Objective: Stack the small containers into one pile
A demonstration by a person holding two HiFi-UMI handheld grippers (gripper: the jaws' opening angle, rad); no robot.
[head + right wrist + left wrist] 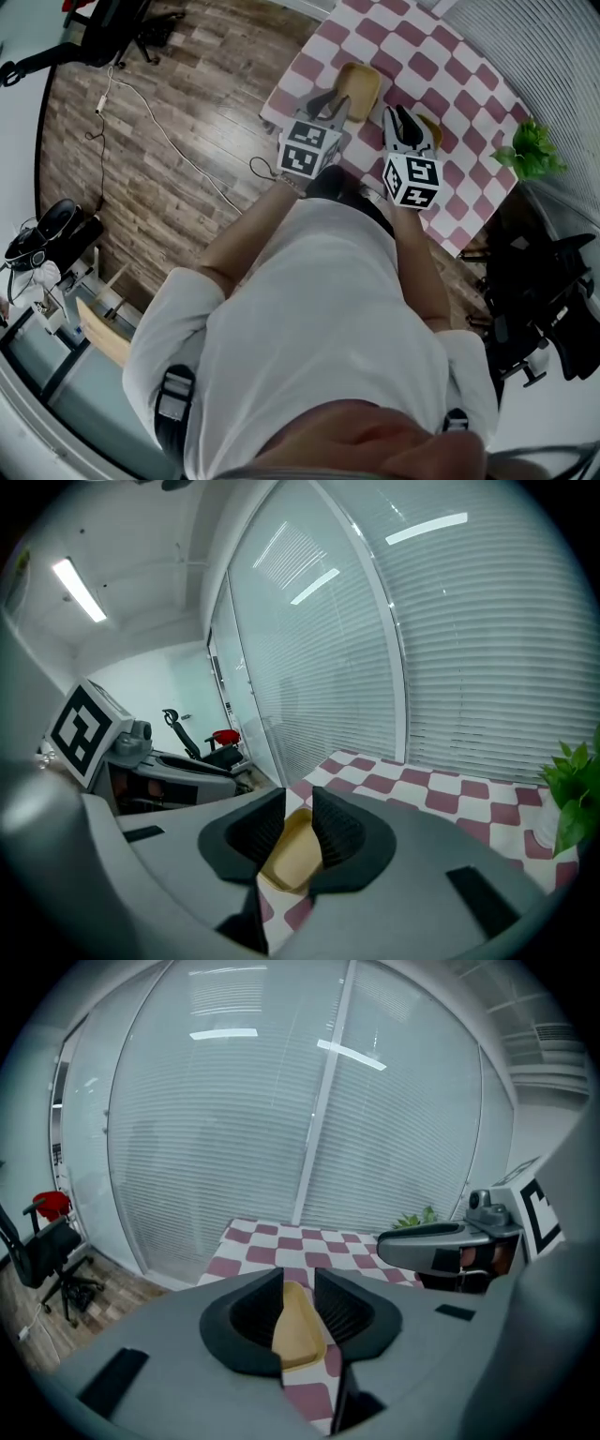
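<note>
Two small tan containers are over a red-and-white checked table (450, 66). My left gripper (330, 103) is shut on the rim of the left container (361, 86). In the left gripper view that container (300, 1333) stands edge-on between the closed-in jaws of the left gripper (298, 1290). My right gripper (401, 120) is at the other container (430, 127), just to the right. In the right gripper view the right gripper (298, 822) has its jaws parted, and the tan container (291, 862) lies in the gap below them without the pads pressing on it.
A green plant (532, 150) stands at the table's right edge. Dark office chairs (112, 28) sit on the wood floor at the left, with another (548, 300) at the right. A thin cable (169, 141) runs across the floor. Window blinds are behind the table.
</note>
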